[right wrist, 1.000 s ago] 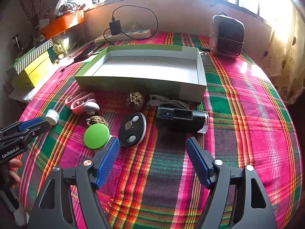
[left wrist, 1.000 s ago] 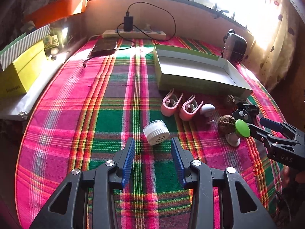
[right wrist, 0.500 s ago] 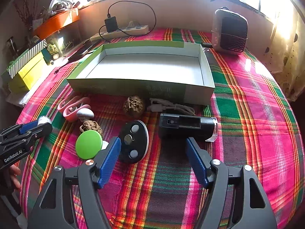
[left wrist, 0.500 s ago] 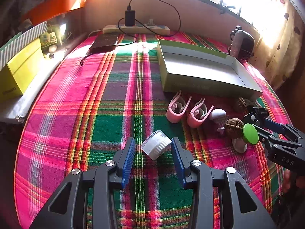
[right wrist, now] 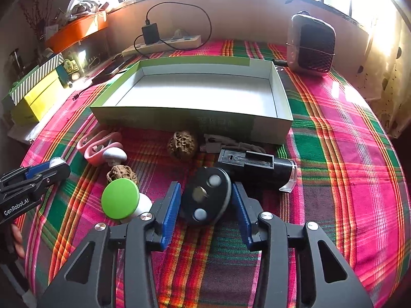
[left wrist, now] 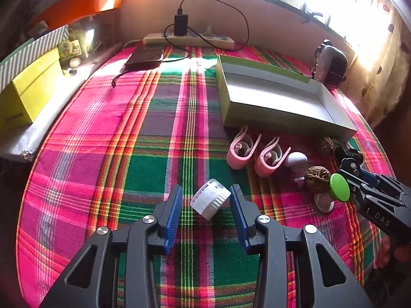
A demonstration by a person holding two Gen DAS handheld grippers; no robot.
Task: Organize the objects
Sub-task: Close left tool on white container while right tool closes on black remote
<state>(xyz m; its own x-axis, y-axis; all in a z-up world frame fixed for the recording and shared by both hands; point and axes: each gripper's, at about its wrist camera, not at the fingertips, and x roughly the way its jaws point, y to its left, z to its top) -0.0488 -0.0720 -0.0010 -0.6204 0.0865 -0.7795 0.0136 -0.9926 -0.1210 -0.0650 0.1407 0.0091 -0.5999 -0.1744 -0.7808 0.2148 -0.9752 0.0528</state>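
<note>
On the plaid cloth [right wrist: 334, 138], both grippers point down at small things in front of the tray [right wrist: 195, 122], which sits open near the middle of the table.

The left gripper [left wrist: 205, 200] has a white cap [left wrist: 210, 201] lying tilted between its blue pads. Its jaws have just been closing, but a gap shows on each side of the cap, so nothing is pinched.

The right gripper [right wrist: 205, 200] has a black remote [right wrist: 205, 197] between its pads. Its jaws have just been closing too; the pads stand right against the remote's sides, though I cannot tell whether they press it. The remote lies flat on the cloth, its far end next to a black tube [right wrist: 257, 166].

Just left of the remote is a green disc [right wrist: 120, 199] on a white base, with a walnut [right wrist: 119, 174] behind it. A second walnut [right wrist: 182, 145] and a white cable [right wrist: 231, 145] lie against the tray's near wall. Two pink clips [left wrist: 257, 154] and a small white mushroom [left wrist: 295, 159] lie to the left of them. Back by the wall are a power strip [left wrist: 188, 39] and a speaker [right wrist: 312, 46].
</note>
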